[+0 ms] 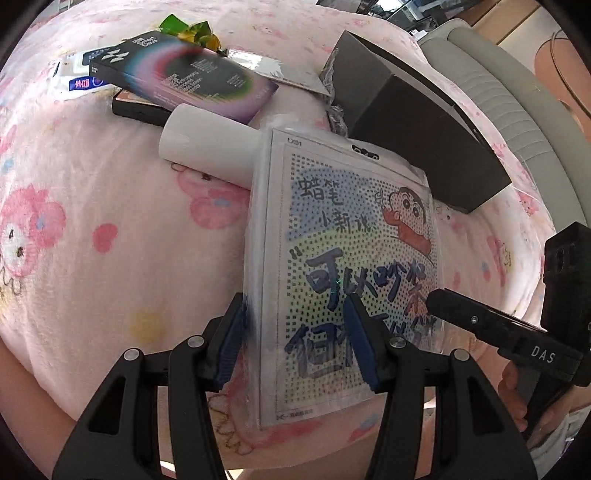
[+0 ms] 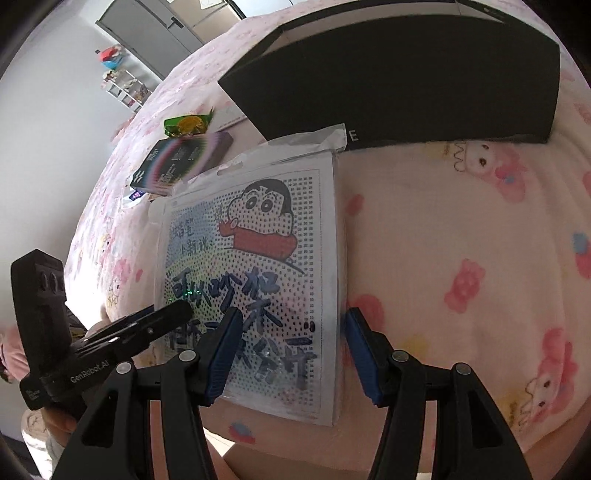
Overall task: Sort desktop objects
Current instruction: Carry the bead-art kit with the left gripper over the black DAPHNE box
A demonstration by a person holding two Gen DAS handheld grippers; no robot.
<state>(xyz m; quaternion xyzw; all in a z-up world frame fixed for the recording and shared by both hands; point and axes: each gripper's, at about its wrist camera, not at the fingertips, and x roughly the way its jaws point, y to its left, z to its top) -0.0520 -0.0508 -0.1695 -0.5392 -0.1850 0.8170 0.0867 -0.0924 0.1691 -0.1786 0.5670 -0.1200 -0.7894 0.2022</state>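
Observation:
A flat plastic-wrapped cartoon sheet (image 1: 354, 251) (image 2: 258, 266), printed with a boy's face and large handwritten characters, lies on the pink patterned blanket (image 1: 110, 258). My left gripper (image 1: 297, 343) is open above the sheet's near left edge, one blue pad (image 1: 231, 343) outside the edge and the other over the print. My right gripper (image 2: 291, 354) is open above the sheet's near right edge, with one pad over the print and the other over the blanket. Neither pair of pads presses on it. Each gripper also shows in the other's view: the right gripper (image 1: 434, 301) and the left gripper (image 2: 181, 310).
A large black box (image 1: 424, 122) (image 2: 406, 74) stands just beyond the sheet. A white cylinder (image 1: 207, 147), a dark box with a rainbow ring (image 1: 184, 77) (image 2: 181, 162), a green and yellow wrapper (image 1: 188, 29) and a white tissue pack (image 1: 70, 77) lie at the far left.

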